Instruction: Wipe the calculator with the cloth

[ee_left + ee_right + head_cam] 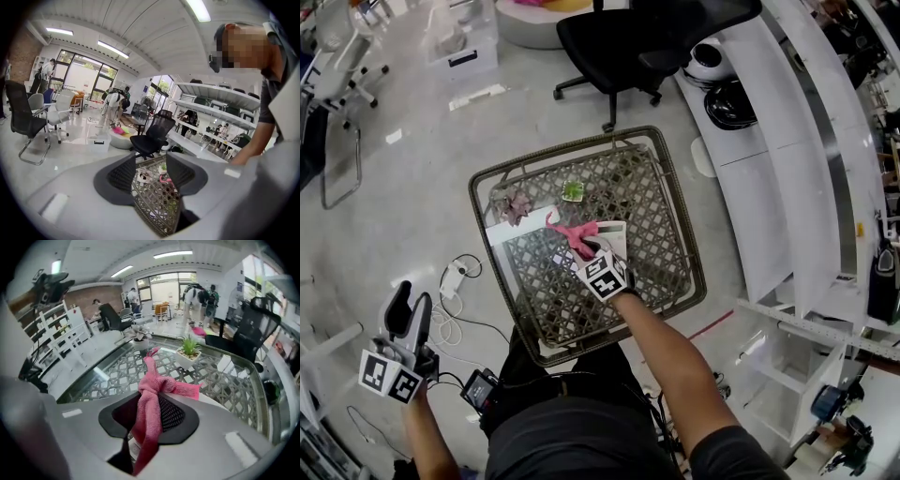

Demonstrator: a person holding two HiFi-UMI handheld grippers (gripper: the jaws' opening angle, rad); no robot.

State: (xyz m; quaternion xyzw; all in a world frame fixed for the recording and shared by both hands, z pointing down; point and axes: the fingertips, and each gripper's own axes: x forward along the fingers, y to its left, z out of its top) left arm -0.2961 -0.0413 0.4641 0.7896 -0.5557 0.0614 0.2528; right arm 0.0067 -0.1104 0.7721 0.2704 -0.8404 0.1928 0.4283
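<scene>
Biggest thing here is the lattice table point(661, 248) with its glass top, and everything for the job is laid out on it. A pale flat slab point(611, 236) is seen near the middle of the table, right under the pink cloth point(572, 230) and partly covered by it; that is taken to be the calculator, though no keys can be made out. What could go wrong, as a guess: the calculator isn't pinned by anything, so on slick glass it could get shoved along rather than wiped, especially if the stroke is pressed hard from one side. The cloth is bunched into a rope rather than spread flat, so only a thin strip may get dragged over the surface and a lot could be missed. It could also be tugged out of the grip if it snags on an edge. The loose tail is pointed toward the small plant point(573, 190), so a long sweep that way could get the pot knocked. As for the tools, the right gripper point(587, 249) is clamped nearly fully together on the cloth, which is seen pinched between the dark pads point(173, 414) and hanging out both ends. The left gripper point(409, 306) is held off the table's near left corner over the floor, jaws spread apart, with nothing gripped and nothing touched.
</scene>
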